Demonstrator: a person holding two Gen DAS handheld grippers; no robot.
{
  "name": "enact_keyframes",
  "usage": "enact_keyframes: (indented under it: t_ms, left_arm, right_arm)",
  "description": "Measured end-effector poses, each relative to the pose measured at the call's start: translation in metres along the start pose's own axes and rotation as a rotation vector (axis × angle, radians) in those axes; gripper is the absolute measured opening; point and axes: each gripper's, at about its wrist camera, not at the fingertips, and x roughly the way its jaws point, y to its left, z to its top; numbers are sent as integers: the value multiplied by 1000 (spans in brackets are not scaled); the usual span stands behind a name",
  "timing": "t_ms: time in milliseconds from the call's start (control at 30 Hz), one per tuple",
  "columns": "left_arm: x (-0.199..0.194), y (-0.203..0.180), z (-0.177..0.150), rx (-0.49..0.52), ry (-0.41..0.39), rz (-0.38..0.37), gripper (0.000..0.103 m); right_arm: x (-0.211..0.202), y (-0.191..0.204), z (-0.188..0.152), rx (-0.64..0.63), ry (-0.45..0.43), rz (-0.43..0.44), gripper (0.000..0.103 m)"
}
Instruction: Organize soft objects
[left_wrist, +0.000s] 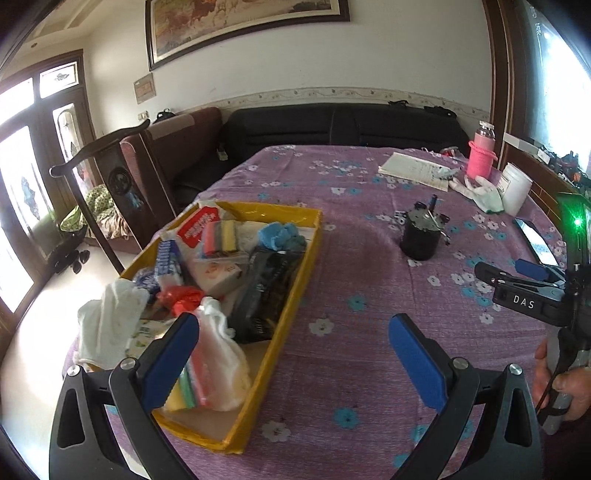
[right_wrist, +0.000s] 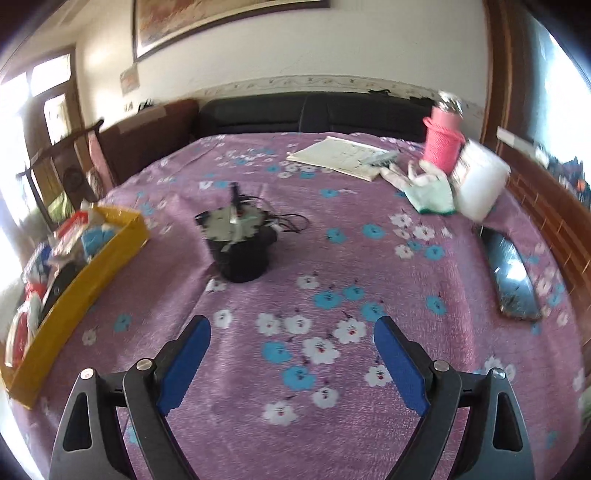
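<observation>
A yellow tray (left_wrist: 291, 254) sits at the table's left, filled with soft things: white cloths (left_wrist: 110, 325), a blue cloth (left_wrist: 280, 236), striped sponges (left_wrist: 221, 236), a black pack (left_wrist: 266, 291). My left gripper (left_wrist: 295, 328) hovers open over the tray's near right corner, nothing between its blue pads. In the right wrist view the tray (right_wrist: 85, 273) lies far left, and my right gripper (right_wrist: 291, 328) stands open above bare cloth. A white-green glove (right_wrist: 428, 192) lies at the back right; the left wrist view shows that glove (left_wrist: 484, 192) too. The right gripper (left_wrist: 517, 277) also shows at that view's right edge.
A black pot of tools (right_wrist: 240, 243) stands mid-table. Papers (right_wrist: 343, 155), a pink bottle (right_wrist: 441, 144) and a white tub (right_wrist: 480, 184) crowd the back right. A phone (right_wrist: 513, 277) lies at the right edge. A person's hand (left_wrist: 557, 376) grips the right tool. A chair (left_wrist: 107, 192) stands left.
</observation>
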Motion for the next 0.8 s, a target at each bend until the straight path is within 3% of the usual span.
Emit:
enact_keyframes:
  t_ms: [167, 500, 700, 800]
  left_arm:
    - [9, -27, 1, -5, 31, 12, 102]
    - [13, -61, 7, 9, 55, 5, 102]
    - [39, -72, 5, 75, 71, -56, 102]
    - [54, -67, 4, 67, 86, -123, 102]
  right_arm:
    - [-12, -11, 2, 44, -66, -8, 95]
    - [-1, -24, -1, 77, -8, 15, 95]
    - [4, -21, -1, 45, -8, -33, 95]
    - [7, -24, -1, 39, -20, -77, 95]
